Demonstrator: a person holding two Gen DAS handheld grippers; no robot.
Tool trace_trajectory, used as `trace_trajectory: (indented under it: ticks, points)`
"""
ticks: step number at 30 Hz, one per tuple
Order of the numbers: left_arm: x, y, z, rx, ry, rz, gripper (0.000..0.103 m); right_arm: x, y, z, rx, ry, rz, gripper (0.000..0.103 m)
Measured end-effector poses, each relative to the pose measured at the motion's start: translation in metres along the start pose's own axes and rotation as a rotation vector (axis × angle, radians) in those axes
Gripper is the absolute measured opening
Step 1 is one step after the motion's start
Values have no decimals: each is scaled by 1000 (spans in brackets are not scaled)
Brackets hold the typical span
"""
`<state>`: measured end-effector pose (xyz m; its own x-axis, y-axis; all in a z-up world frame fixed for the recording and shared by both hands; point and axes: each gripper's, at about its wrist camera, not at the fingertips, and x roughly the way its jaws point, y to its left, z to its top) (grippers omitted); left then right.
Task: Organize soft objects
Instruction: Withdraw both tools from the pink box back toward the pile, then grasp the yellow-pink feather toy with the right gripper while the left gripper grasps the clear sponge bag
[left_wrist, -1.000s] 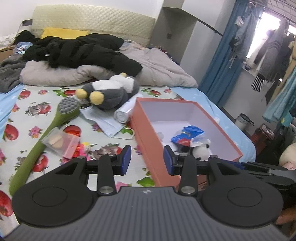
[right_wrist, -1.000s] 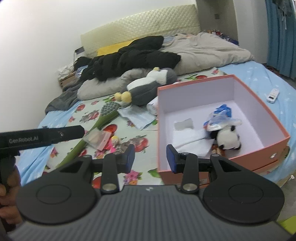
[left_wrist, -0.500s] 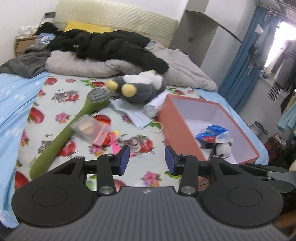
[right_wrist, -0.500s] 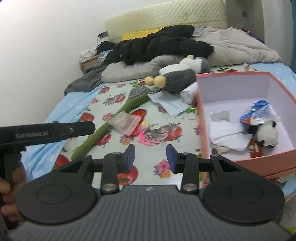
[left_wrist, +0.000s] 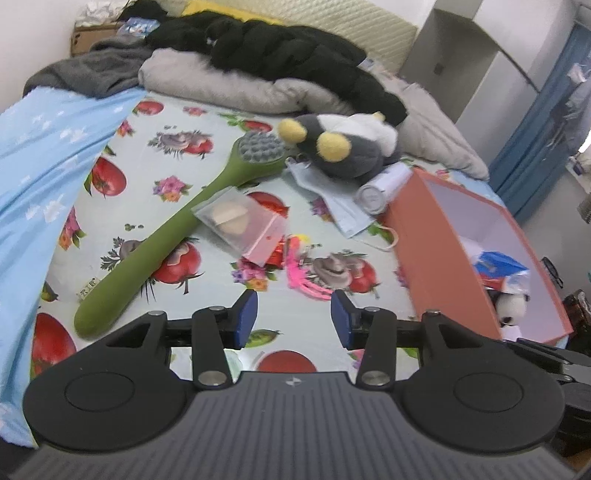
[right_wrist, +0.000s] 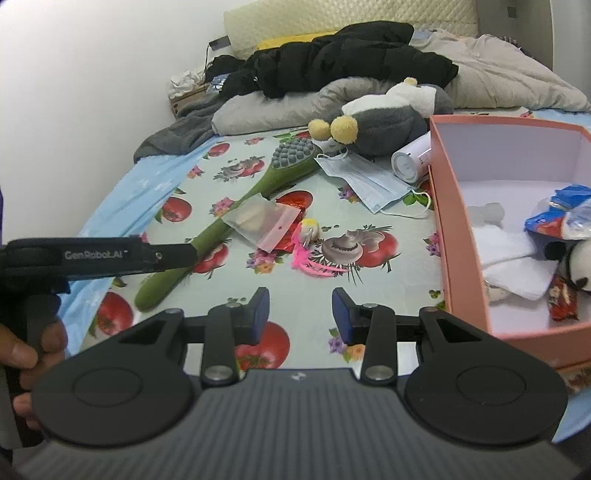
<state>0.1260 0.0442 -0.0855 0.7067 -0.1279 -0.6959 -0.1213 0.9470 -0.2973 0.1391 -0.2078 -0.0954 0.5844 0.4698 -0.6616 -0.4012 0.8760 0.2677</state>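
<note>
Both pairs of blue-padded fingers stand spread wide with nothing between them: the left gripper (left_wrist: 294, 317) and the right gripper (right_wrist: 300, 313) each hover over the fruit-print sheet (left_wrist: 207, 280) at the lower centre of their frames, touching nothing.

Just beyond the fingertips lies a pink feathery toy (right_wrist: 314, 258), with a clear zip bag (right_wrist: 262, 221) to its upper left resting against a long green brush (left_wrist: 177, 236). Higher up, a grey plush penguin (right_wrist: 384, 122) lies against the bedding, with a blue face mask (right_wrist: 369, 181) and a white roll (right_wrist: 410, 158) just below it.

At the right of both frames sits the open pink box (right_wrist: 454, 221), its near wall close to the right gripper's right finger. Inside are a small panda plush (right_wrist: 576, 266), white cloth (right_wrist: 513, 258) and a blue packet (right_wrist: 554, 214).

Bare sheet lies between the grippers and the toys. A blue blanket (left_wrist: 44, 155) borders the sheet at the left.
</note>
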Motion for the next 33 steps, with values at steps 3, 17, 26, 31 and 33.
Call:
trace_trajectory:
  ticks: [3, 17, 26, 31, 33]
  points:
    - [24, 9, 5, -14, 24, 14, 50, 20, -5, 4, 17, 11, 8, 41]
    - [121, 60, 38, -180, 74, 41, 50, 121, -23, 41, 76, 56, 67, 41]
    - [161, 87, 45, -260, 73, 32, 50, 179, -37, 55, 160, 102, 99, 43]
    - [174, 92, 49, -288, 61, 12, 50, 194, -37, 60, 174, 107, 123, 43]
    - [179, 91, 50, -267, 62, 14, 50, 200, -37, 62, 168, 111, 119, 43]
